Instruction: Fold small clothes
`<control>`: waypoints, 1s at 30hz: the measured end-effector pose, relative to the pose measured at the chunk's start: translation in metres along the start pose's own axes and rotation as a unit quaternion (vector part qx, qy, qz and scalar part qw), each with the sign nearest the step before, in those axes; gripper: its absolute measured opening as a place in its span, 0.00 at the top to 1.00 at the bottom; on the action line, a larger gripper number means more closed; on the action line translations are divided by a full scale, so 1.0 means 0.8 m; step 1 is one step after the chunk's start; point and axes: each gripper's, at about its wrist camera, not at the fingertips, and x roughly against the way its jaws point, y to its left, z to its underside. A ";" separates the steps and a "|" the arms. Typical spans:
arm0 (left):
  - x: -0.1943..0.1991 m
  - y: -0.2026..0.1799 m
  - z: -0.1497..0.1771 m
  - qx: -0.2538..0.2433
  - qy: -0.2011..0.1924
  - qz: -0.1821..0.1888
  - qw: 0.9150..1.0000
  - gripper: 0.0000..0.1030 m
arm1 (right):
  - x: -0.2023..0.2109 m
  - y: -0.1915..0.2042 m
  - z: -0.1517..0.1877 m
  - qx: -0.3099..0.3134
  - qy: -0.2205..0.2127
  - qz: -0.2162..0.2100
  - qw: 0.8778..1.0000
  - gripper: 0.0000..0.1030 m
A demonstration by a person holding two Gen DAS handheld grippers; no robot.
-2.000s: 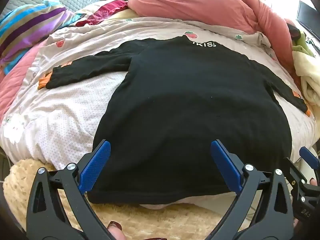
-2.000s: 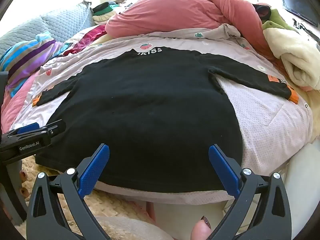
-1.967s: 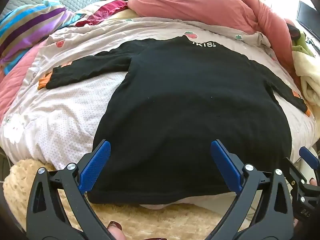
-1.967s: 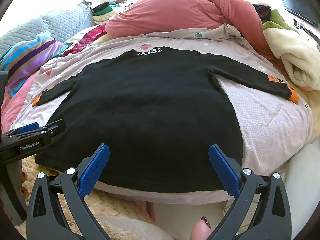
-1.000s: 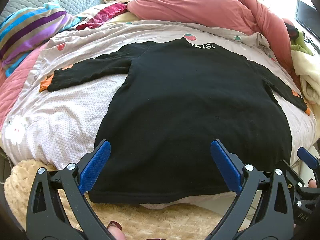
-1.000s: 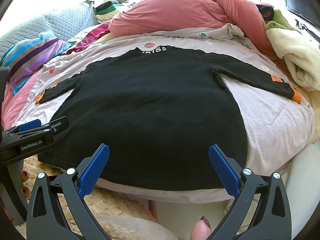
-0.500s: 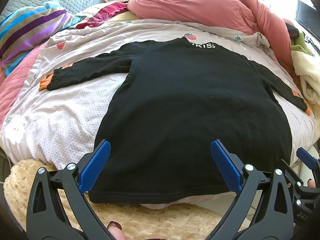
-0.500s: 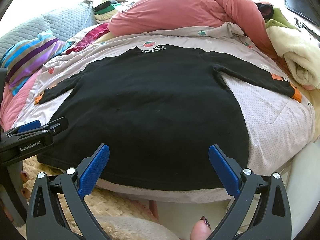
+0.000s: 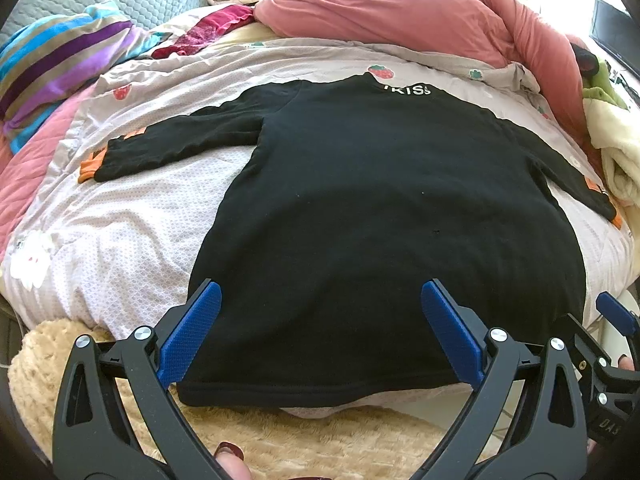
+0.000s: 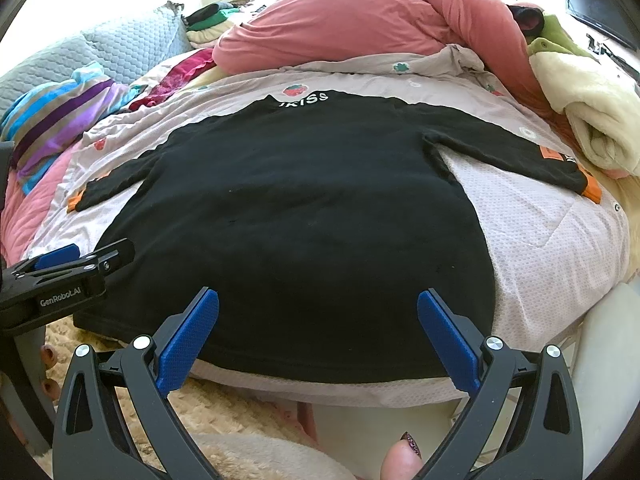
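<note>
A small black long-sleeved top (image 9: 380, 208) with white lettering at the collar and orange cuffs lies flat on the bed, sleeves spread, hem toward me. It also shows in the right wrist view (image 10: 304, 216). My left gripper (image 9: 320, 336) is open and empty, hovering over the hem's left half. My right gripper (image 10: 318, 340) is open and empty over the hem's right half. The left gripper shows at the left edge of the right wrist view (image 10: 68, 280); the right gripper shows at the right edge of the left wrist view (image 9: 608, 344).
The top rests on a pale dotted quilt (image 9: 132, 232). A pink duvet (image 9: 400, 12) is heaped at the back, a striped blanket (image 9: 52, 64) at the left, a cream fleece (image 10: 592, 120) at the right. A beige fluffy rug (image 9: 280, 432) lies below the bed edge.
Both grippers have drifted slightly; the view of the top has shifted a little downward. Nothing was taken hold of, and both stay open.
</note>
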 end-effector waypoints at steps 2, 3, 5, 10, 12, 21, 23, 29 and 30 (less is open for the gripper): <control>0.000 0.001 0.000 -0.001 0.001 -0.002 1.000 0.09 | 0.000 -0.001 -0.001 -0.002 0.000 0.001 1.000 0.04; 0.000 0.001 0.000 0.000 0.001 -0.002 1.000 0.09 | 0.000 -0.002 -0.001 -0.002 0.000 0.001 1.000 0.04; -0.001 0.001 0.000 -0.001 0.002 -0.004 1.000 0.09 | 0.000 -0.002 -0.001 -0.002 -0.001 0.002 1.000 0.04; -0.004 -0.006 -0.003 -0.015 0.004 -0.001 1.000 0.09 | -0.001 -0.005 -0.004 -0.005 -0.001 0.004 1.000 0.04; -0.007 -0.008 -0.004 -0.020 0.007 0.005 1.000 0.09 | -0.002 -0.007 -0.005 -0.007 -0.001 0.003 1.000 0.04; -0.027 -0.021 -0.027 -0.032 0.024 0.024 0.999 0.09 | -0.014 -0.024 -0.017 -0.017 -0.001 0.015 1.000 0.04; -0.030 -0.024 -0.036 -0.033 0.020 0.022 0.999 0.09 | -0.017 -0.030 -0.022 -0.021 -0.003 0.018 1.000 0.04; -0.046 -0.036 -0.067 -0.033 0.028 0.050 0.998 0.09 | -0.036 -0.058 -0.040 -0.041 0.004 0.026 0.999 0.04; -0.049 -0.039 -0.073 -0.035 0.027 0.051 0.998 0.09 | -0.041 -0.066 -0.044 -0.046 0.007 0.029 0.998 0.04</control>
